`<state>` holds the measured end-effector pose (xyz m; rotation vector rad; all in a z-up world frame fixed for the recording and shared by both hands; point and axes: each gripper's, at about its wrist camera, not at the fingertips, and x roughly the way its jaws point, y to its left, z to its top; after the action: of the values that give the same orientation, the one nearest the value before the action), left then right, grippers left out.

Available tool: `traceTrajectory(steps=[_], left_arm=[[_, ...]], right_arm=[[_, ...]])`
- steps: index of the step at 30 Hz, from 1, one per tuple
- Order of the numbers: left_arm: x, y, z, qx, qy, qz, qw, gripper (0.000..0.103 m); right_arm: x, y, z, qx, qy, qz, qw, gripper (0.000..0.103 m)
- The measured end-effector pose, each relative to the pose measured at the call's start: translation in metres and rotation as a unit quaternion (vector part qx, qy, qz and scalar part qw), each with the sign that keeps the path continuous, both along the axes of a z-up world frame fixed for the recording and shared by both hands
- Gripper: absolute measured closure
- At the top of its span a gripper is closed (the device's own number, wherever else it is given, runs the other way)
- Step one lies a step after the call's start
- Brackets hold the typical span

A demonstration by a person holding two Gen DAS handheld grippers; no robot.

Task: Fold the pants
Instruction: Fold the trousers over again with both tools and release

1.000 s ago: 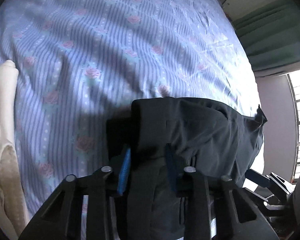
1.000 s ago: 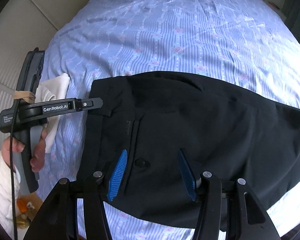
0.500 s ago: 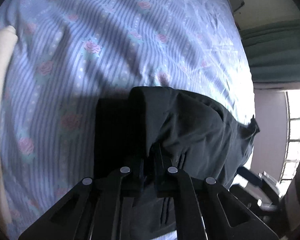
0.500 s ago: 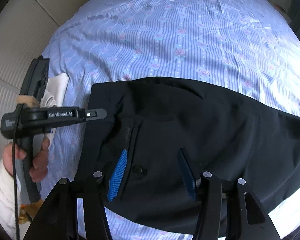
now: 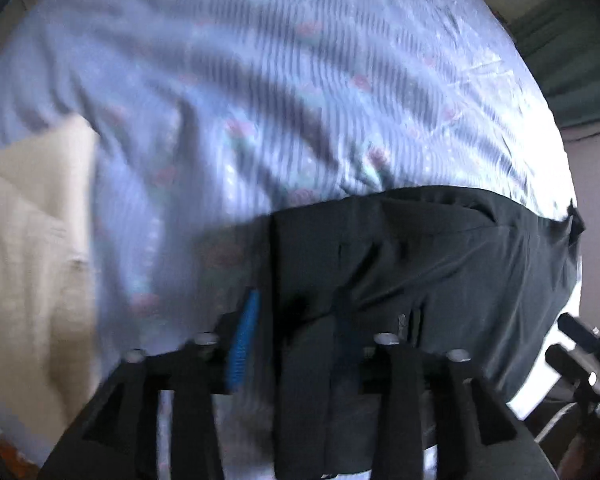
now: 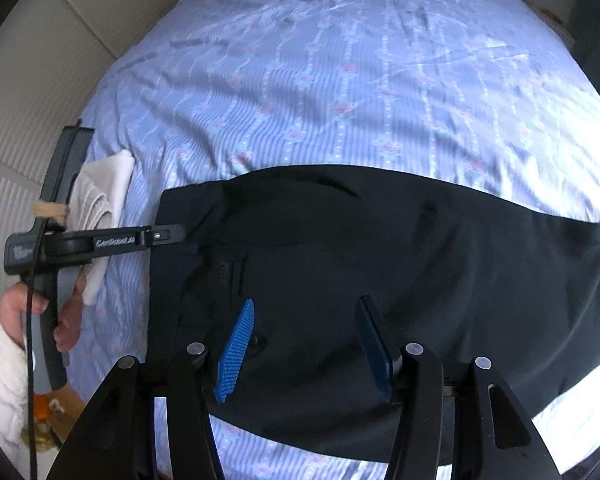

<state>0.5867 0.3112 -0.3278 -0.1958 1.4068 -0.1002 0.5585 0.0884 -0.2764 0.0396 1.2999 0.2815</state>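
Pants (image 6: pixel 380 280) flat on bed (image 6: pixel 340 80), left tool (image 5: pixel 292 340) reopened off the waistband, right tool (image 6: pixel 312 344) stayed open above.

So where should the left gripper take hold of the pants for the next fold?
Probably the waistband corner of the pants, coming in from the left edge where the left gripper sits open. The waistband is a thick, straight edge lying flat on the sheet, so the fingers can slide under it.
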Motion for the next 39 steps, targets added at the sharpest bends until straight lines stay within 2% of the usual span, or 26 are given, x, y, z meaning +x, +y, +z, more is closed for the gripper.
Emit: traceTrajectory(steps=[1,2,4,9,12,15,17,21,25,26,28,30,35,39], left_arm=[[-0.007,-0.005,0.016,0.008,-0.020,-0.008,0.9997,0.049],[-0.014,-0.012,0.028,0.018,-0.034,-0.013,0.9992,0.042],[-0.024,-0.027,0.048,0.031,-0.056,-0.027,0.9976,0.040],[-0.049,-0.098,0.100,0.030,-0.110,-0.078,0.9904,0.034],[-0.056,-0.148,0.127,0.014,-0.140,-0.096,0.9855,0.031],[-0.061,-0.201,0.150,0.014,-0.177,-0.114,0.9775,0.024],[-0.061,-0.243,0.161,-0.003,-0.195,-0.125,0.9728,0.018],[-0.053,-0.317,0.162,-0.025,-0.201,-0.169,0.9646,0.018],[-0.040,-0.405,0.160,-0.035,-0.208,-0.234,0.9490,0.018],[-0.032,-0.433,0.160,-0.041,-0.213,-0.254,0.9424,0.018],[-0.019,-0.468,0.156,-0.049,-0.215,-0.269,0.9373,0.018],[0.000,-0.508,0.147,-0.050,-0.209,-0.281,0.9354,0.018],[0.048,-0.597,0.110,-0.018,-0.191,-0.308,0.9319,0.018],[0.073,-0.643,0.081,0.005,-0.184,-0.323,0.9284,0.018]], right_arm=[[-0.002,-0.008,0.003,0.003,-0.004,-0.009,1.000,0.048],[-0.004,-0.017,0.007,0.008,-0.007,-0.018,1.000,0.042],[-0.010,-0.037,0.014,0.017,-0.014,-0.040,0.999,0.036],[-0.034,-0.101,0.039,0.032,-0.037,-0.098,0.994,0.036],[-0.051,-0.145,0.057,0.032,-0.059,-0.132,0.989,0.036],[-0.069,-0.192,0.078,0.031,-0.089,-0.165,0.982,0.036],[-0.080,-0.229,0.090,0.030,-0.110,-0.191,0.975,0.036],[-0.095,-0.310,0.102,0.023,-0.147,-0.250,0.957,0.036],[-0.098,-0.389,0.099,0.003,-0.163,-0.294,0.942,0.036],[-0.098,-0.406,0.097,0.000,-0.167,-0.302,0.939,0.036],[-0.095,-0.446,0.091,-0.009,-0.176,-0.320,0.931,0.036],[-0.092,-0.486,0.083,-0.012,-0.185,-0.338,0.923,0.036],[-0.080,-0.571,0.052,0.000,-0.212,-0.382,0.899,0.036],[-0.056,-0.630,0.014,0.006,-0.207,-0.409,0.889,0.036]])
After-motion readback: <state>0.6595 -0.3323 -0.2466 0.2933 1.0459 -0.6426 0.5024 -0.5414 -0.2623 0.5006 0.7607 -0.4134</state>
